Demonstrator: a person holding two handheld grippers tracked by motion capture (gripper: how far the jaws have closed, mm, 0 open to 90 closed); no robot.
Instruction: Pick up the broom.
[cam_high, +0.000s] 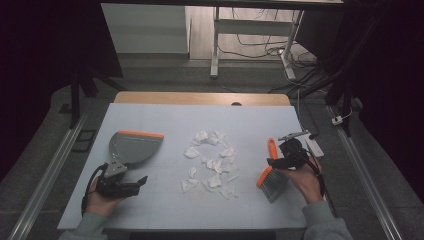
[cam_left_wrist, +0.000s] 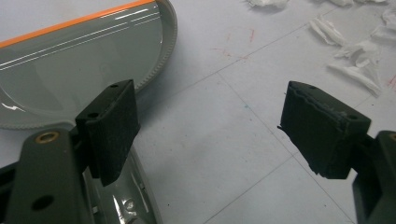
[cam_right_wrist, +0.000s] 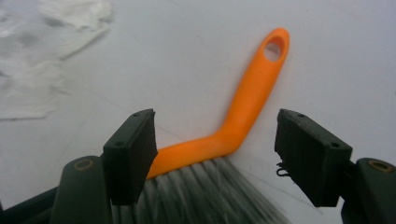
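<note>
Brush and dustpan beside torn paper

Grey bristles and a bent orange handle mark the brush (cam_right_wrist: 233, 121), lying near the desk's right edge between the spread jaws of the right gripper (cam_right_wrist: 217, 154). The left gripper (cam_left_wrist: 208, 130), also spread, is held over the glossy grey dustpan (cam_left_wrist: 70, 74) near the left edge. Crumpled white paper scraps (cam_high: 212, 162) are scattered mid-desk on the pale mat (cam_high: 165, 115).

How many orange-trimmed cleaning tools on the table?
2. The dustpan lies left of the paper scraps, just beyond the open left gripper. The brush lies right of the scraps, under the open right gripper.
</note>
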